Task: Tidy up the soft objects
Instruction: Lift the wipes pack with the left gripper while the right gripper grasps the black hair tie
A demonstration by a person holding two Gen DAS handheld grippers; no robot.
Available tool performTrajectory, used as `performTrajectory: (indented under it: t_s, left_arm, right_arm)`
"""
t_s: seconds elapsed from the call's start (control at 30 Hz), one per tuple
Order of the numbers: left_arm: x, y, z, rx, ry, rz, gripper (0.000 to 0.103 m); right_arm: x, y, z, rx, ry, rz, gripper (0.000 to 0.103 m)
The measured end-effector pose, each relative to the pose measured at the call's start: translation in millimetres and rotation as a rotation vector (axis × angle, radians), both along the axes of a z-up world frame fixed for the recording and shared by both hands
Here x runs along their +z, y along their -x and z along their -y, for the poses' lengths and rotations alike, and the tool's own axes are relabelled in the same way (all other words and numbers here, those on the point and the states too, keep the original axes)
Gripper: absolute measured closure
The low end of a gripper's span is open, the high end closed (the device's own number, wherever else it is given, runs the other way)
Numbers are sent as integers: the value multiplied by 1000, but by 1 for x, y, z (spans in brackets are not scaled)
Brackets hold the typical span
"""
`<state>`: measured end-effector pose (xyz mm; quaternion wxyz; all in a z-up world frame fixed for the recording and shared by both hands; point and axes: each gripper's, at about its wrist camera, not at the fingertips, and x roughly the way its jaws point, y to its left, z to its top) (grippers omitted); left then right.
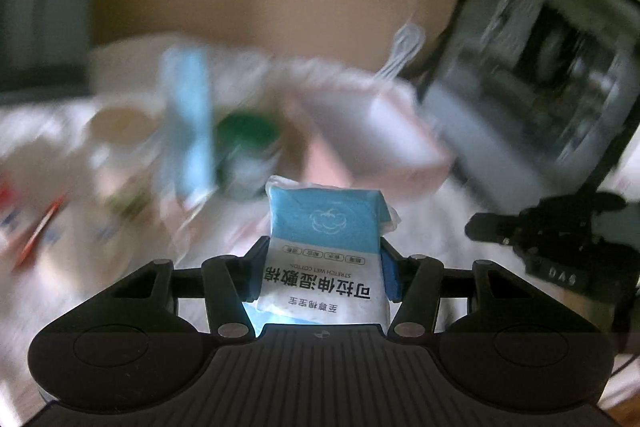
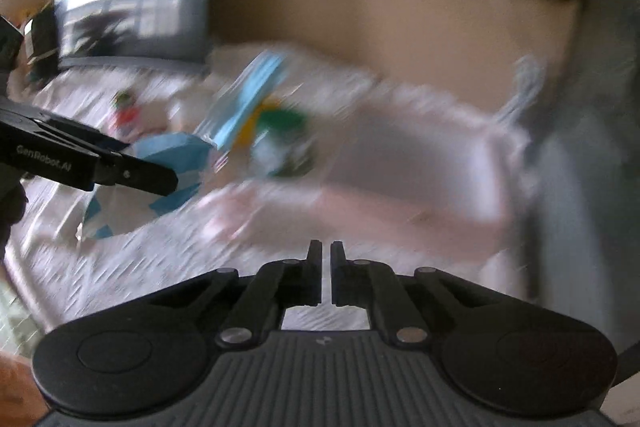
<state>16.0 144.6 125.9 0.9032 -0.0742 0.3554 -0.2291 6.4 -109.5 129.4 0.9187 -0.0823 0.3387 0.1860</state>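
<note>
Cotton pad pack (image 1: 326, 251) sits between left gripper (image 1: 324, 267) fingers, basket (image 1: 384, 131) beyond

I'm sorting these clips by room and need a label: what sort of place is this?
Probably a room in a home, though blur hides much. A dark screen like a television stands against a beige wall, and a white cloth-covered surface holds household clutter, such as a pink bin.

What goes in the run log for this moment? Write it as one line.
left gripper: shut on blue-and-white cotton pad pack | right gripper: shut, empty | pink basket: behind, blurred | pack: not yet placed
</note>
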Motion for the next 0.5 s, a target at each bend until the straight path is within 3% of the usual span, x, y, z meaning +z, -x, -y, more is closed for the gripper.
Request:
performTrajectory:
  t_s: [0.13,0.2,0.3,0.37,0.43,0.5]
  left_arm:
    - [24,-53,33,-25,112,48,44]
    - [36,-77,46,-3,133,86,44]
    - [45,-101,59,22,153,88,44]
    - [43,-102,66,20,135,91,44]
    - [33,-98,69,10,102,83,43]
    - [18,-88,67,9,74,59,44]
  right_arm:
    - [25,-26,19,-80,10,117,99]
    - [32,-43,27,-110,-8,143,99]
    - [28,-58,38,-66,-23,70,98]
    - [13,-56,42,-11,-51,-7,92]
    - [-7,-48,45,25,-81,-88,81]
    - [-32,-40,43,60,-108,-180,81]
